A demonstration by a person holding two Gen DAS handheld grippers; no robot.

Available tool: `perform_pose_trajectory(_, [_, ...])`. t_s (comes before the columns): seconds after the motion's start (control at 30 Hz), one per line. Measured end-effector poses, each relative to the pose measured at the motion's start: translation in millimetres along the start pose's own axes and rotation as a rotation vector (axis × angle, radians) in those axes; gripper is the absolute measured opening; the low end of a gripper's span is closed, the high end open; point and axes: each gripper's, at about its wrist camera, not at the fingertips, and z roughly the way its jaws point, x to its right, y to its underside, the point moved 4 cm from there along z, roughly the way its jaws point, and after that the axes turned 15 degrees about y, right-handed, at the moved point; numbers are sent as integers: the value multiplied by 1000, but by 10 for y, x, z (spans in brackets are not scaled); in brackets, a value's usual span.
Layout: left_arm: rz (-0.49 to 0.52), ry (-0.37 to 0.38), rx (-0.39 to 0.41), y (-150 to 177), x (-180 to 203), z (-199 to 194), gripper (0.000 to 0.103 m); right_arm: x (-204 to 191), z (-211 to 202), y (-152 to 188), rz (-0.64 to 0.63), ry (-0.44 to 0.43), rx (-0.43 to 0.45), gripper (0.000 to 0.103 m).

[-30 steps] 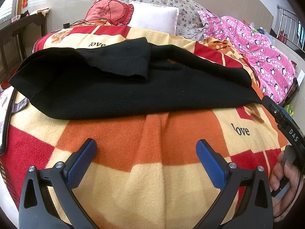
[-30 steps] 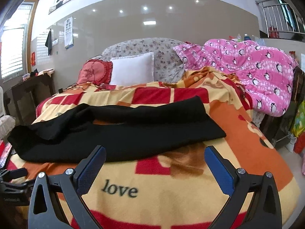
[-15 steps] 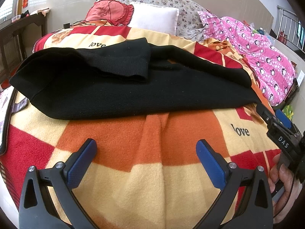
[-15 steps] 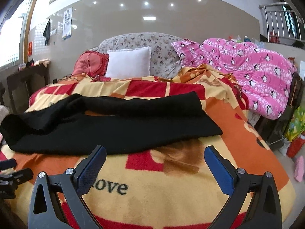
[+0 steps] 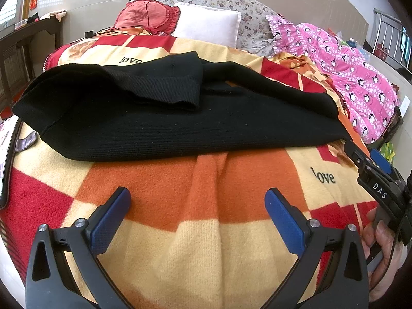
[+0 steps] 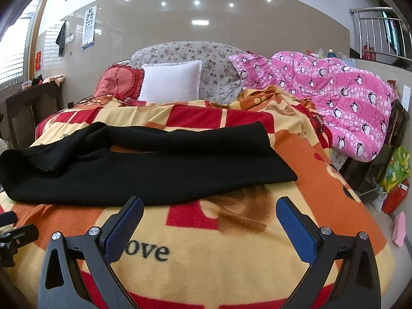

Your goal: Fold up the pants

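Note:
Black knit pants [image 5: 180,118] lie crosswise on the chequered blanket [image 5: 200,237], with one part doubled back on top at the left. In the right wrist view the same pants [image 6: 164,170] stretch from the left edge to the middle. My left gripper [image 5: 197,203] is open over bare blanket, short of the pants' near edge. My right gripper [image 6: 209,208] is open too, its left fingertip just in front of the pants' near edge. The right gripper [image 5: 370,164] shows at the right edge of the left wrist view, held by a hand [image 5: 381,252].
A white pillow [image 6: 171,81], a red cushion [image 6: 119,82] and a floral headboard stand at the far end of the bed. A pink penguin quilt [image 6: 342,103] is heaped at the right. A dark wooden table [image 6: 31,108] stands left; bags [image 6: 394,170] lie on the floor right.
My right gripper has moved forward toward the pants' near edge, which now sits lower and closer in its view. The left gripper has stayed still.

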Motion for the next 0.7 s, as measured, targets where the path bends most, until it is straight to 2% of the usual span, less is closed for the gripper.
perform_pose_trajectory(0.7, [-92, 131, 61, -13, -106, -101, 103, 25, 18, 9, 20, -9, 3, 103])
